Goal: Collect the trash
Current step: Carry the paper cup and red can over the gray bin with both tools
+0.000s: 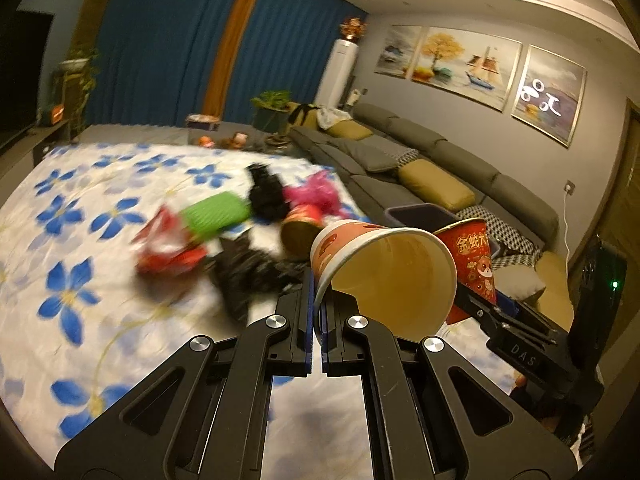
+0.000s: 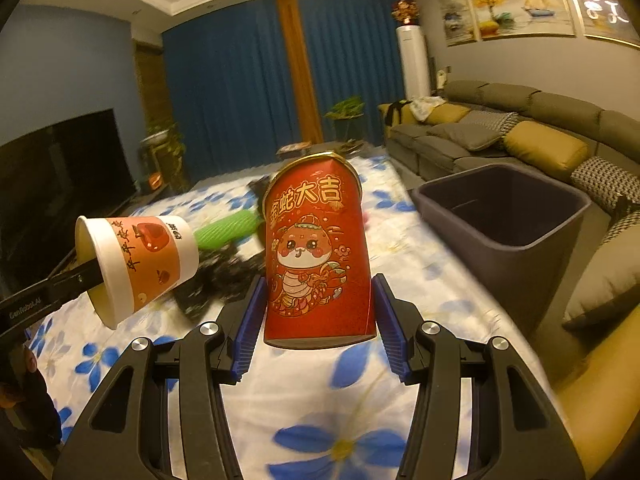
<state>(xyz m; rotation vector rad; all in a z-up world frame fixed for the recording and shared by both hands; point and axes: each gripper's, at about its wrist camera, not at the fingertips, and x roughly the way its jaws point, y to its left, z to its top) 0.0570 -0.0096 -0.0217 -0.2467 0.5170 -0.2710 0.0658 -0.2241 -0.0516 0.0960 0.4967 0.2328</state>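
My left gripper (image 1: 319, 300) is shut on the rim of a white and orange paper cup (image 1: 384, 276), which hangs tilted with its mouth towards the camera. In the right wrist view the same paper cup (image 2: 148, 260) shows at the left, with the left gripper (image 2: 94, 274) pinching its wall. My right gripper (image 2: 320, 308) holds a red paper cup with a cartoon snake (image 2: 320, 256) upright between its blue pads (image 2: 250, 320), above the floral cloth. The red cup (image 1: 476, 264) also shows at the right of the left wrist view. A dark bin (image 2: 500, 220) stands to the right.
A pile of trash lies on the flowered cloth (image 1: 80, 208): a green ribbed item (image 1: 216, 212), a red wrapper (image 1: 168, 248), black and pink bits, and a lying cup (image 1: 300, 232). A grey sofa (image 2: 520, 132) runs along the right; a television (image 2: 60, 176) stands left.
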